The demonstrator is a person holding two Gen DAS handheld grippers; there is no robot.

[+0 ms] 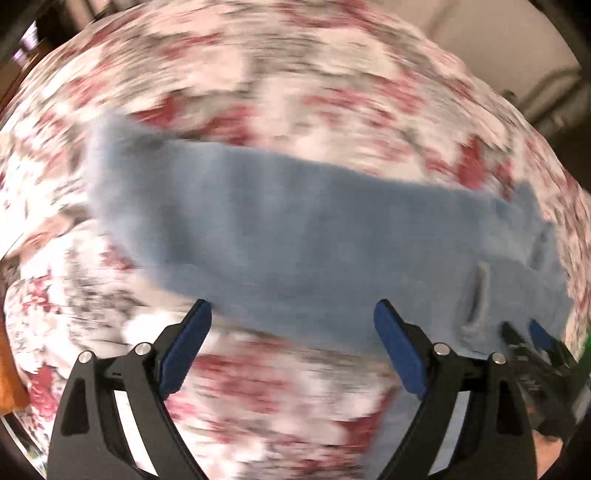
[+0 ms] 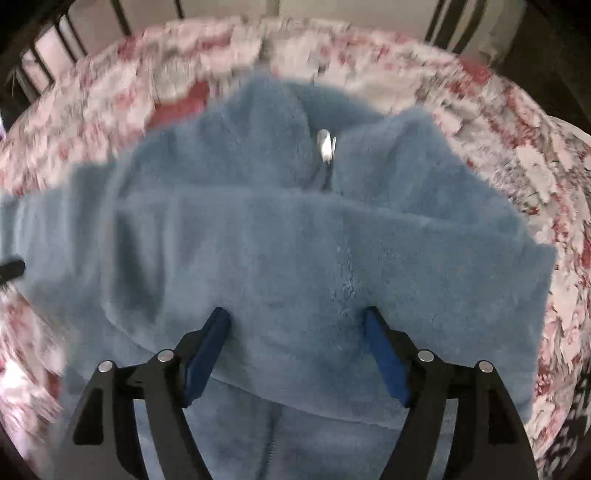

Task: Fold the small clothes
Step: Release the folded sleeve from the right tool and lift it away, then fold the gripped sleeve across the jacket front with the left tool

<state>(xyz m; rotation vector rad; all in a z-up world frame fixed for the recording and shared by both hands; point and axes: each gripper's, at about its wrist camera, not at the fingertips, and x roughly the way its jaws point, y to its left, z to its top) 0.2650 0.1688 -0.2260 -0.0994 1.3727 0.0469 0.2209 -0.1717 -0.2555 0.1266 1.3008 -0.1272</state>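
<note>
A small blue fleece garment (image 2: 303, 251) with a silver zip pull (image 2: 325, 144) lies on a red-and-white floral bedspread (image 2: 517, 155). One sleeve is folded across its chest. My right gripper (image 2: 297, 321) hangs just above the folded sleeve, jaws apart, nothing between the pads. In the left wrist view the same blue garment (image 1: 314, 236) stretches as a long band across the floral bedspread (image 1: 258, 74). My left gripper (image 1: 291, 314) is wide open over its near edge and holds nothing. The right gripper (image 1: 524, 336) shows at the lower right of that view, over the fleece.
Dark bed-frame bars (image 2: 122, 18) stand beyond the far edge of the bed. An orange object (image 1: 7, 369) lies at the left edge of the left wrist view. A pale wall (image 1: 498, 37) shows at the upper right there. Both views are blurred.
</note>
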